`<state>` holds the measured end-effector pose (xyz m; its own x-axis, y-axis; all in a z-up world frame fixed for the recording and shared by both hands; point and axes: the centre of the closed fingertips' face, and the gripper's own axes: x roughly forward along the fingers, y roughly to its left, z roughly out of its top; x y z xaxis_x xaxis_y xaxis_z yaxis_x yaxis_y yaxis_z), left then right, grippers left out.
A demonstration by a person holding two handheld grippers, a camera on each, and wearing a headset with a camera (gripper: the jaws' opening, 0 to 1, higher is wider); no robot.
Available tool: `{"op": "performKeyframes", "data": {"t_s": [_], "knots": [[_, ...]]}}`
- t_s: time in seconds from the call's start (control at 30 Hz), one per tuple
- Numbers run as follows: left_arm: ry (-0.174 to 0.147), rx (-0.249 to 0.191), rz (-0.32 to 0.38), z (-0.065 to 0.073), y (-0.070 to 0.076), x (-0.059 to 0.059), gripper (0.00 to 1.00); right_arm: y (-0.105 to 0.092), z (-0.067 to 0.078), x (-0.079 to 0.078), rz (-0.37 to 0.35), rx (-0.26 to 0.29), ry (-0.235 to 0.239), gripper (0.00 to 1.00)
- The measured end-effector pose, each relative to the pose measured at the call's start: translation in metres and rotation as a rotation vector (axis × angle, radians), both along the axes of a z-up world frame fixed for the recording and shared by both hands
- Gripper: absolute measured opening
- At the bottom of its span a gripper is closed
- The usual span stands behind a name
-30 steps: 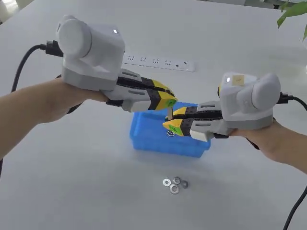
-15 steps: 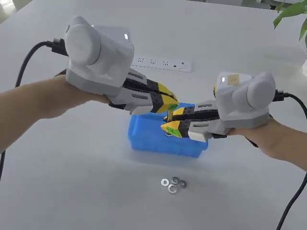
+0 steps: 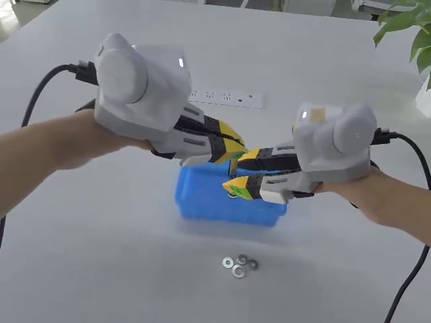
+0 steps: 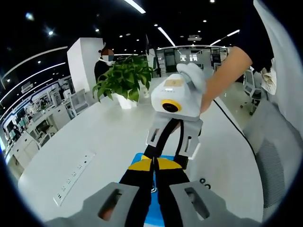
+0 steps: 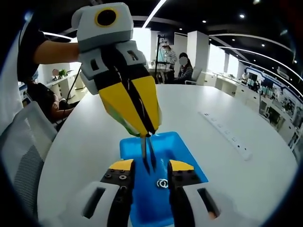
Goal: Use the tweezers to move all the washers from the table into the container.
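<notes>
open office, ceiling strip lights [image 4: 165, 36], potted plant [image 4: 124, 78], white table [image 3: 306, 60]

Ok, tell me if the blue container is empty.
Not empty: in the right gripper view one washer lies inside the blue container.

Pale grey-white across the desk [image 3: 81, 282], plain and unpatterned. Solid bright blue on the container [image 3: 202, 202]. Shiny silver on the washers [image 3: 238, 264] lying on the desk, and the same silver on the single washer [image 5: 162, 183] in the container. Light grey and white on the bodies of the left hand-held gripper [image 3: 236, 149] and the right hand-held gripper [image 3: 230, 185], with black along the linkages and yellow on the jaw ends. Dark grey on the tweezers [image 5: 147, 156]. Black on the cables [image 3: 40, 91]. White on the power strip [image 3: 225, 98]. Green on the plant leaves [image 3: 404, 27]. Grey mesh weave on the chair [image 4: 277, 161].
</notes>
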<state>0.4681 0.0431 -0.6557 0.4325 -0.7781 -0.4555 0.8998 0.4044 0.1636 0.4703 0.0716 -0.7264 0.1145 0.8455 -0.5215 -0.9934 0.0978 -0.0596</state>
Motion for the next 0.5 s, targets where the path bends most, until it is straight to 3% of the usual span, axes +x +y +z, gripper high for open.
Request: {"op": "performKeyframes", "data": {"t_s": [0.23,0.5], "knots": [[-0.042,0.041,-0.01,0.013,-0.003,-0.007,0.04,-0.016,0.015,-0.012,-0.015,-0.003,-0.048,0.44],[-0.061,0.048,-0.012,0.023,-0.009,-0.021,0.04,-0.029,0.034,-0.035,0.005,0.012,-0.126,0.58]]}}
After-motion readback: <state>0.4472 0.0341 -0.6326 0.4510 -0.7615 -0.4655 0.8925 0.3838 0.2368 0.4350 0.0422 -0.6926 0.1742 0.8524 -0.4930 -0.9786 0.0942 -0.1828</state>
